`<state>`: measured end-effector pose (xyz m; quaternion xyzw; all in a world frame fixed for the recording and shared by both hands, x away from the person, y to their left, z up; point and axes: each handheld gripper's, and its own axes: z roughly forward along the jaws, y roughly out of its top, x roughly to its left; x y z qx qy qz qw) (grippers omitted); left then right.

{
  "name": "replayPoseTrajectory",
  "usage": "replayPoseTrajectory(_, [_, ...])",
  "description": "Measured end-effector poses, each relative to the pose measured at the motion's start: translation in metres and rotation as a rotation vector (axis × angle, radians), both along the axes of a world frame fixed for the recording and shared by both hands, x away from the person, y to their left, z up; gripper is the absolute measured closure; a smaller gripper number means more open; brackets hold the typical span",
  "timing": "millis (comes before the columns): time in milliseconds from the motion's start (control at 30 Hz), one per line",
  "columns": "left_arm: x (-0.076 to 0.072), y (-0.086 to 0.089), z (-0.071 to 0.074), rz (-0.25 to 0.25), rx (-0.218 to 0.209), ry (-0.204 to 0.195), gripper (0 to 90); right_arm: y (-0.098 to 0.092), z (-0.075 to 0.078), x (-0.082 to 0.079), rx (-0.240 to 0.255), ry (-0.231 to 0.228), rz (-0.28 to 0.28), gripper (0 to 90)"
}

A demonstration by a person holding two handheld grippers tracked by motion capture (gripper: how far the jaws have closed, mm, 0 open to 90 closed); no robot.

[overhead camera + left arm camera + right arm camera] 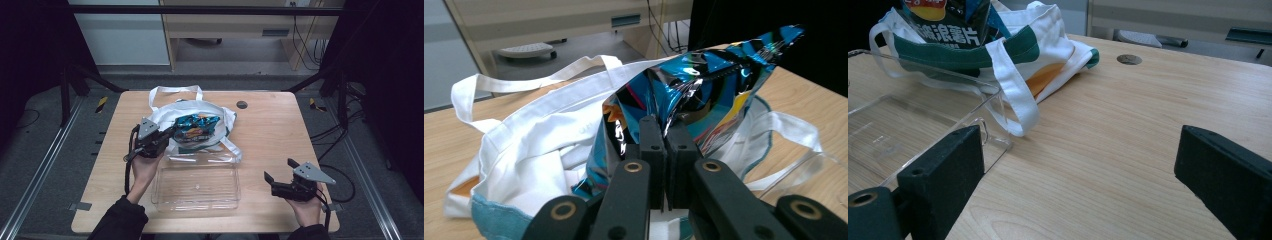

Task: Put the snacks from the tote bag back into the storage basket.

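Blue snack bag (196, 126) in tote (165, 111)

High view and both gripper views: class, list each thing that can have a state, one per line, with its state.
Left gripper: shut on snack bag.
Right gripper: open, holding nothing.
Snack bag: pinched, standing in the tote bag's mouth.
Tote bag: lying open.
Clear tray: empty.

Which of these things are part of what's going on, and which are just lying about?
In use:
- chip bag, pinched by the left gripper
- tote bag, under and around the chip bag
- clear tray, in front of the tote bag
- right gripper, open, resting on the table

Lying about:
- round cap in the tabletop
- cabinet beyond the table
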<state>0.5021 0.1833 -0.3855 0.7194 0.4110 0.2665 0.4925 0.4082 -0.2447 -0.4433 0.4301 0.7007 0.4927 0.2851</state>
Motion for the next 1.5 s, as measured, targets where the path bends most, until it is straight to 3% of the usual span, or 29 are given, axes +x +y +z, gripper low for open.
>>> replayPoseTrajectory(167, [-0.004,0.003,0.004,-0.016,-0.034,-0.016,89.6,0.000,0.000,0.000,0.001,-0.001,-0.001,6.0])
replayPoseTrajectory(467, [-0.012,0.009,0.015,-0.022,-0.058,-0.072,90.0,0.000,0.000,-0.001,-0.003,-0.001,0.000,6.0])
replayPoseTrajectory(900, [-0.030,0.014,0.040,-0.051,-0.121,-0.165,90.0,0.000,0.000,-0.001,-0.005,-0.003,0.000,6.0])
replayPoseTrajectory(1033, [-0.039,0.017,0.052,-0.066,-0.159,-0.203,90.0,0.000,0.000,-0.001,-0.005,-0.002,-0.001,6.0])
replayPoseTrajectory(1500, [-0.060,0.017,0.076,-0.111,-0.251,-0.252,90.0,0.000,0.000,-0.001,0.001,-0.003,0.000,6.0])
